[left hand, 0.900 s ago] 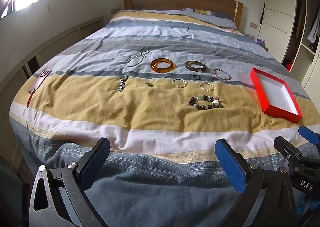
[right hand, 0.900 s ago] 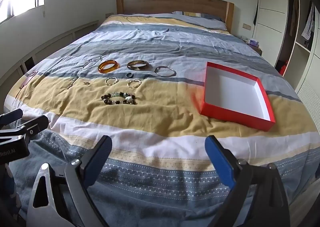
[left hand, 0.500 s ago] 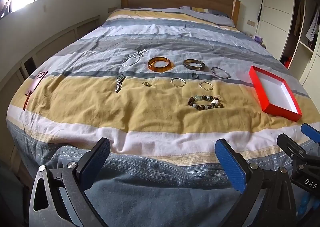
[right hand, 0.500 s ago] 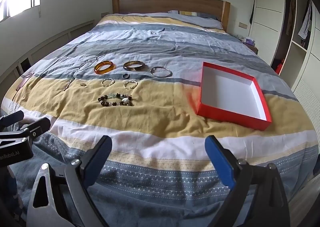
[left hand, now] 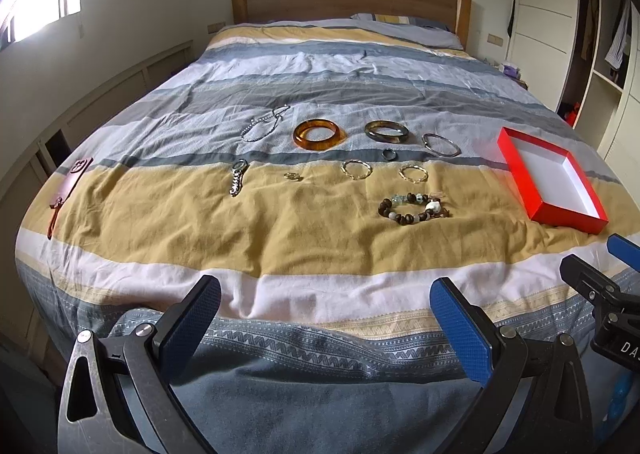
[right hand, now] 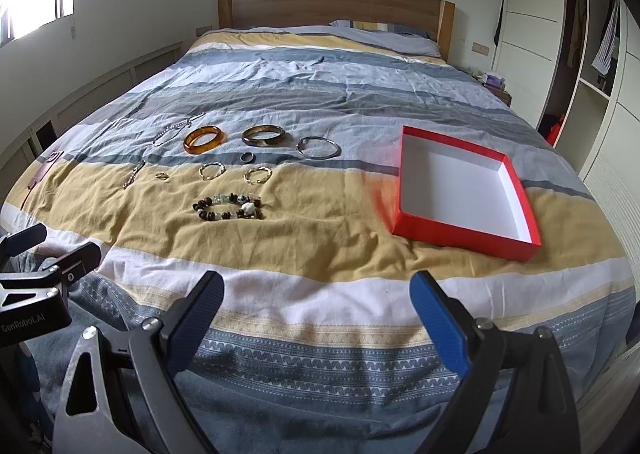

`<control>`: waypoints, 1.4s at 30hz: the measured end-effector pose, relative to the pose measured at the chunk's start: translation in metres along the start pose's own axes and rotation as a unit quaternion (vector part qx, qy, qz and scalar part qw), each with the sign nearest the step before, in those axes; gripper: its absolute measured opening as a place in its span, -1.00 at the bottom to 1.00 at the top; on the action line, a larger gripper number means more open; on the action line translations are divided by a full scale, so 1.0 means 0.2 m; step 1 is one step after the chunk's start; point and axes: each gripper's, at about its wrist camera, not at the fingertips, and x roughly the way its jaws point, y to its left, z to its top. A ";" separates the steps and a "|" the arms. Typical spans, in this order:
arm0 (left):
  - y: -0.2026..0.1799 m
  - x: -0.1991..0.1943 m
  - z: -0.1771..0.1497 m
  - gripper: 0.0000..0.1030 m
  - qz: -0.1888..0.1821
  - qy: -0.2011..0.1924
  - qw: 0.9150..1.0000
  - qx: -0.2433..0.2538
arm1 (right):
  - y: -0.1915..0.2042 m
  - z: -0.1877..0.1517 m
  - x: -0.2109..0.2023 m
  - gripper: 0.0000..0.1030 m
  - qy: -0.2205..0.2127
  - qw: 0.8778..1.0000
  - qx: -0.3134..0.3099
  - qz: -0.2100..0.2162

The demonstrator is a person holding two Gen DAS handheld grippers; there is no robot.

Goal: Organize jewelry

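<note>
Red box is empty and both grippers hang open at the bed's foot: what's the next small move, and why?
Probably ease the right gripper forward toward the beaded bracelet. It is the nearest piece, every piece lies on the bed, the red box sits on that gripper's side, and its jaws hold nothing.

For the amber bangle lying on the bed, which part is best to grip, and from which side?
Probably the near rim of the amber bangle, from above: it lies flat on the bed cover, so one finger can go inside the hole and one outside. The right gripper is open.
</note>
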 end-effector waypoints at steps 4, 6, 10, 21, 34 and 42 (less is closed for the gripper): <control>0.02 0.02 0.00 0.99 -0.014 0.012 1.000 -0.007 | 0.03 0.01 0.01 0.84 0.003 1.000 -0.003 0.002; 0.04 0.03 0.00 0.99 -0.026 0.019 0.999 -0.016 | 0.04 0.00 0.02 0.84 0.007 1.000 -0.004 0.003; 0.05 0.03 -0.01 0.99 -0.024 0.020 0.999 -0.016 | 0.04 0.00 0.02 0.84 0.011 1.000 -0.003 0.005; 0.08 0.02 -0.01 0.99 -0.021 0.020 0.999 -0.015 | 0.08 0.00 0.01 0.84 0.015 1.000 -0.010 0.009; 0.09 0.08 0.00 0.99 0.008 0.020 1.000 -0.012 | 0.11 0.00 0.06 0.84 0.021 0.999 -0.024 0.024; 0.12 0.12 0.00 0.99 0.002 0.022 1.000 -0.018 | 0.14 0.01 0.10 0.84 0.024 0.998 -0.030 0.039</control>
